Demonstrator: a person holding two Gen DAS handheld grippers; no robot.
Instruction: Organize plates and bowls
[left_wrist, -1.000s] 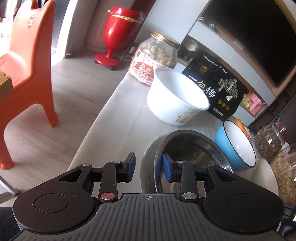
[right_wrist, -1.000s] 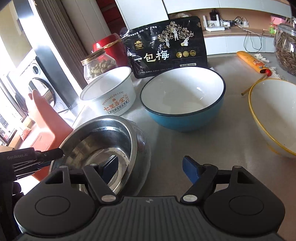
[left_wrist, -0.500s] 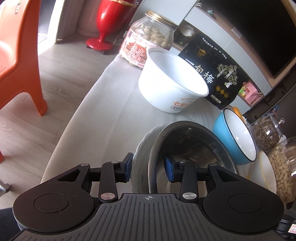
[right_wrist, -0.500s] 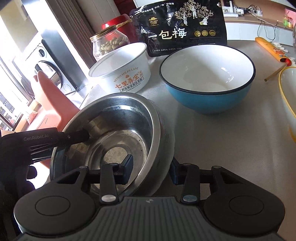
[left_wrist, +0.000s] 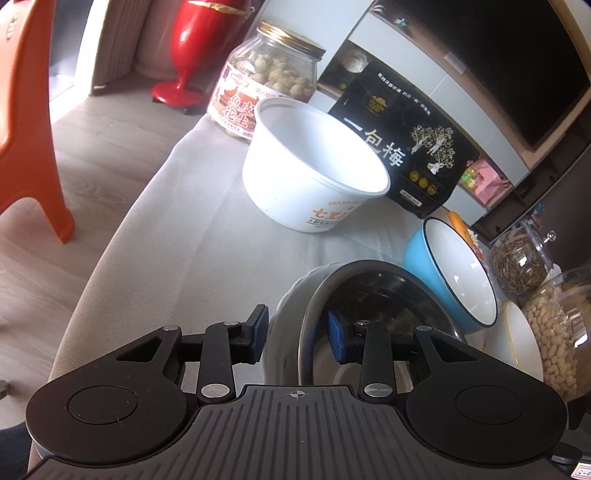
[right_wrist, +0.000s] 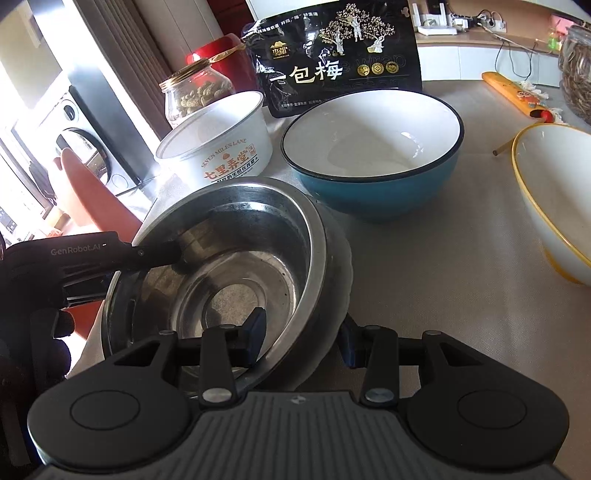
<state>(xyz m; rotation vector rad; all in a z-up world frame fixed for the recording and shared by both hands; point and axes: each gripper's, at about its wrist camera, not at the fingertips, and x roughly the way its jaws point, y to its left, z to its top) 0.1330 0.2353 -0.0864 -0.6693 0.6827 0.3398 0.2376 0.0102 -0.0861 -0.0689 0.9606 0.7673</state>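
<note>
Left wrist view: the left gripper (left_wrist: 297, 338) straddles the near rim of the steel bowl (left_wrist: 373, 295), one pad outside, one inside; whether both pads press the wall cannot be told. The bowl sits on the grey surface (left_wrist: 207, 236), with the white tub (left_wrist: 310, 181) behind and the blue bowl (left_wrist: 454, 273) at its right.

Right wrist view: the right gripper (right_wrist: 301, 334) is clamped on the steel bowl's nearer wall (right_wrist: 236, 266). The step looks like a two-handed lift; next, raise it level and nest it with another bowl.
</note>
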